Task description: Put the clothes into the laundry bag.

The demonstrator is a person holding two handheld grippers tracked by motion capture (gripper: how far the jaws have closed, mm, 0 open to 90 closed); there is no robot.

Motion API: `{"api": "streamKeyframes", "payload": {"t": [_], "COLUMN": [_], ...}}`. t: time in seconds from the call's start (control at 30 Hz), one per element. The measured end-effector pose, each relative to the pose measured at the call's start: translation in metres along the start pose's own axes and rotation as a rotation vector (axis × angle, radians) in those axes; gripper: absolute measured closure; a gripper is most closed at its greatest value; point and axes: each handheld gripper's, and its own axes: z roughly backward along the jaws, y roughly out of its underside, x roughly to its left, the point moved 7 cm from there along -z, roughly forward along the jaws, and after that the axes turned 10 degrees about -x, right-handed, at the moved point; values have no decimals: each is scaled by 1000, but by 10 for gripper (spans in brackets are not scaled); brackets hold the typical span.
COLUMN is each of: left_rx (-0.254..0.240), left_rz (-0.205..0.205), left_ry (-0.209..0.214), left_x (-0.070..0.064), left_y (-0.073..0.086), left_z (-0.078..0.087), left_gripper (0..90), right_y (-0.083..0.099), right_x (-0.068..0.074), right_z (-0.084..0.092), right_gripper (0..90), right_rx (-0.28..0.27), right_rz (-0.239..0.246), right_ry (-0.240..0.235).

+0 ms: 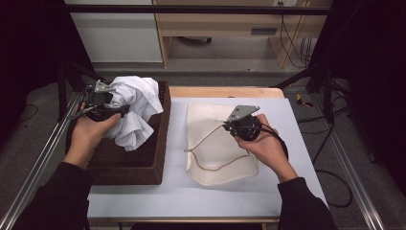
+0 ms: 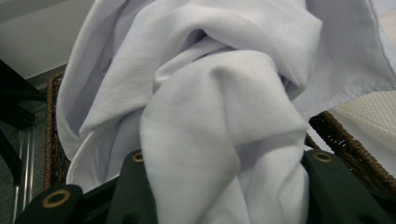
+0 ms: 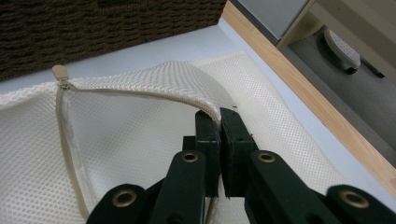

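While a pale grey tabletop (image 1: 297, 120) fronts a wooden cabinet, the left gripper (image 1: 103, 103) clamps white crumpled cloth (image 1: 136, 110) over the dark wicker basket (image 1: 160, 143) at nine o'clock; the right gripper (image 3: 219, 126) pinches the cream mesh zip bag's (image 1: 210, 158) opening at centre.

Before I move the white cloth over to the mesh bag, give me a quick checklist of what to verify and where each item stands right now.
1. Left gripper has the white cloth: ok, cloth bunched between its jaws.
2. Cloth lifted free of the wicker basket: cannot tell, lower folds hang inside it.
3. Right gripper pinching the mesh bag at its zipper edge: ok, jaws closed on it.
4. Bag mouth open: ok, the zipper is undone and the edge raised.
5. Opening wide enough for the cloth: cannot tell.
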Motion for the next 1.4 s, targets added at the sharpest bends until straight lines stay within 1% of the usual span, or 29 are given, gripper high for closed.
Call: {"api": "streamKeyframes", "payload": {"t": [0.07,0.2,0.27,0.3,0.33,0.43,0.5,0.63,0.67,0.73,0.77,0.83,0.87,0.9,1.0,1.1,1.23,1.27,1.4], "left_rx": [-2,-21,-32,-41,-41,-62,-77,-96,-97,-99,-101,-109,-112,-112,-113,-120,-132,-132,-135], "left_rz": [-7,-9,-16,-25,-25,-39,-56,-98,-113,-128,-134,-134,-139,-139,-165,-173,-210,-210,-221], "left_ry": [4,19,33,46,46,76,100,155,165,182,189,205,221,221,235,259,285,285,301], "left_x": [-2,-9,-15,-21,-21,-33,-45,-70,-75,-85,-89,-95,-101,-101,-111,-123,-140,-140,-147], "left_y": [-1,-5,-9,-12,-12,-17,-22,-30,-31,-33,-33,-33,-34,-34,-34,-34,-36,-36,-36], "left_z": [2,8,12,16,16,22,27,37,39,42,42,44,45,45,47,50,57,57,59], "left_gripper": [566,565,565,565,565,565,565,565,564,564,565,564,564,564,563,563,563,563,563], "right_y": [1,3,4,4,4,4,4,4,5,6,6,6,6,7,7,8,8,8,8], "right_x": [0,-1,-2,-4,-4,-6,-6,-7,-8,-9,-10,-10,-11,-12,-13,-15,-15,-15,-15], "right_z": [0,1,2,3,3,4,5,6,7,8,8,8,8,8,8,7,6,6,5], "right_gripper": [874,874,874,874,874,874,874,874,874,874,874,874,875,875,875,875,875,875,875], "right_rx": [1,8,7,6,6,5,5,0,1,1,-7,-7,-8,-9,-10,-16,-17,-17,-14], "right_rz": [-4,-10,-16,-23,-23,-32,-37,-52,-60,-66,-76,-80,-86,-89,-102,-126,-141,-141,-135], "right_ry": [-3,-6,-9,-12,-12,-16,-22,-28,-31,-33,-34,-35,-40,-41,-45,-57,-66,-66,-64]}}
